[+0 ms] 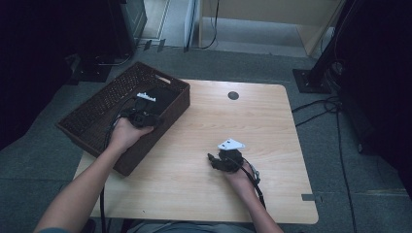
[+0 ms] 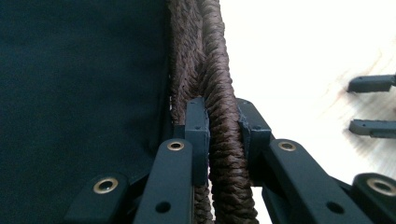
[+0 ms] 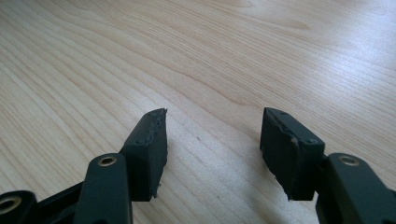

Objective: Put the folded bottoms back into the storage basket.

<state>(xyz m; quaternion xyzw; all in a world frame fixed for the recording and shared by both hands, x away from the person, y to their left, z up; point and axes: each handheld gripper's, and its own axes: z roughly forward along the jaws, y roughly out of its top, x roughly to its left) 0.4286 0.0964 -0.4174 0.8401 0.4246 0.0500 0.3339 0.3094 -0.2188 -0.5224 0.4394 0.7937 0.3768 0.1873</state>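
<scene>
Here the woven basket sits at the desk's left far corner, partly hanging over the edge, with a dark cloth lining its inside. The left gripper has its fingers clamped on the braided rim, one inside and one outside, probably so the basket can be dragged or steadied without lifting it. The right gripper rests low over bare wood near the desk's middle, fingers parted about halfway and holding nothing, seemingly kept clear and ready.
</scene>
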